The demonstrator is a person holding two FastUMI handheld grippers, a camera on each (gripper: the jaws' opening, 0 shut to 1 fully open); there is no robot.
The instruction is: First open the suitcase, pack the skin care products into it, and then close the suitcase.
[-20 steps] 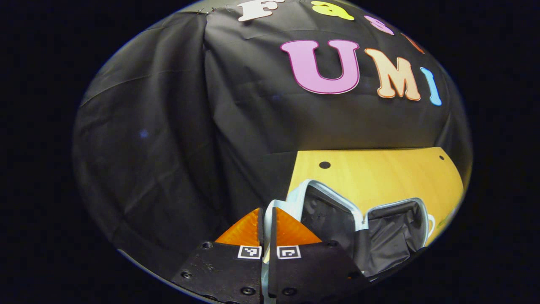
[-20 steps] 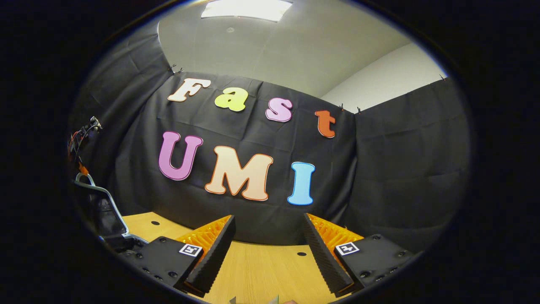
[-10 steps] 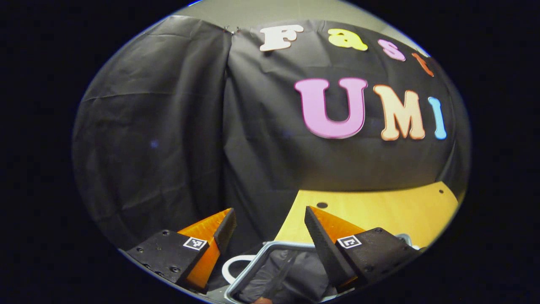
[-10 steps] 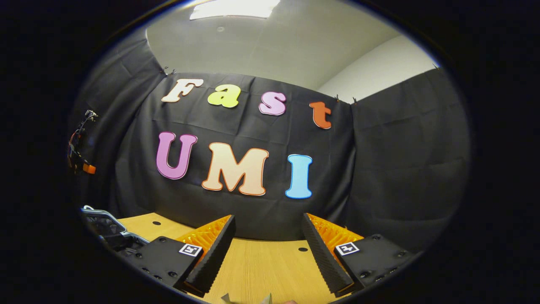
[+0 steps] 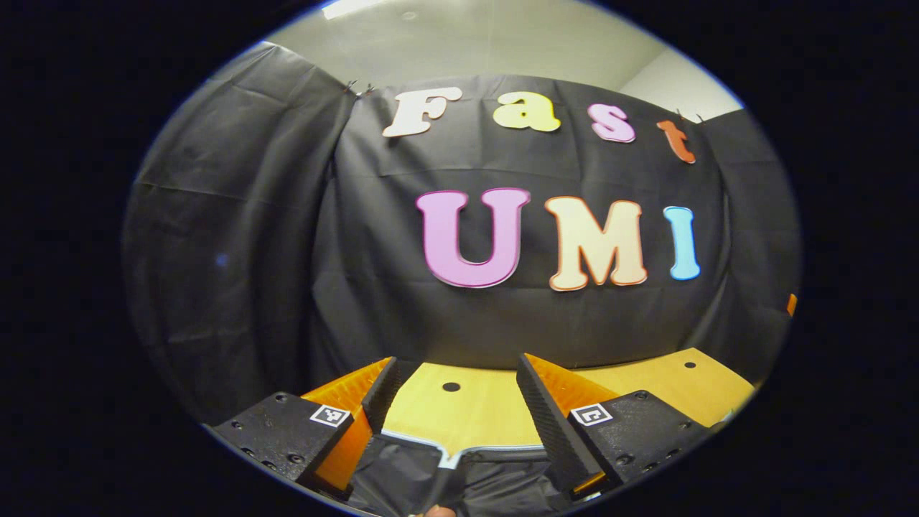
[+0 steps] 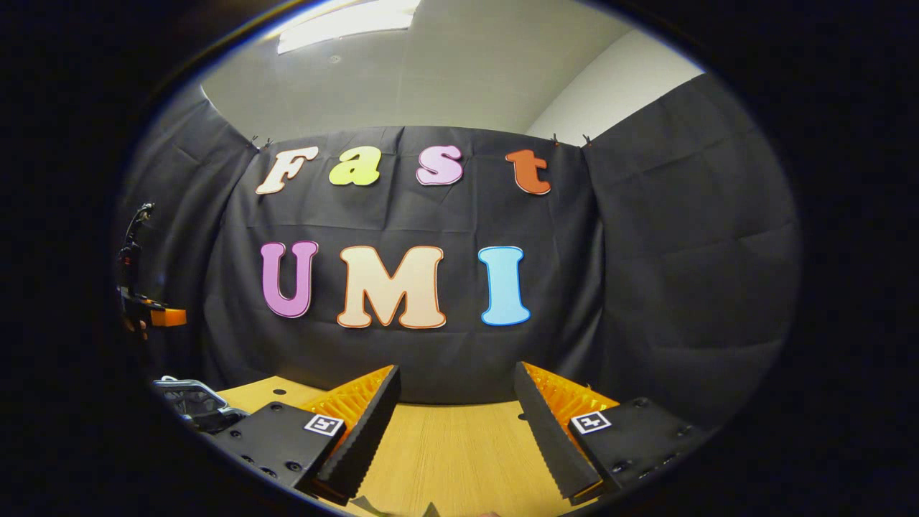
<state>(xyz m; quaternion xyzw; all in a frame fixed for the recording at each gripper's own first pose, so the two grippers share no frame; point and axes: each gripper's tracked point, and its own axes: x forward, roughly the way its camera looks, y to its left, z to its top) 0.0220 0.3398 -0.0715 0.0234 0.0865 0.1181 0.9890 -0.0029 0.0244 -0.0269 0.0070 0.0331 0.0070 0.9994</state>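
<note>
Left tongs (image 5: 454, 402) lifted off suitcase (image 5: 459, 470) (lining cut off); both spread.

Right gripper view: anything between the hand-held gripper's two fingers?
Nothing held: between the right hand-held gripper fingers lies bare wooden table; the suitcase sits far left.

In the left gripper view the left tool (image 5: 456, 406) is level, its two orange-and-black fingers spread wide with nothing between them. In the right gripper view the right tool (image 6: 456, 416) also has its fingers parted and grips nothing.
</note>
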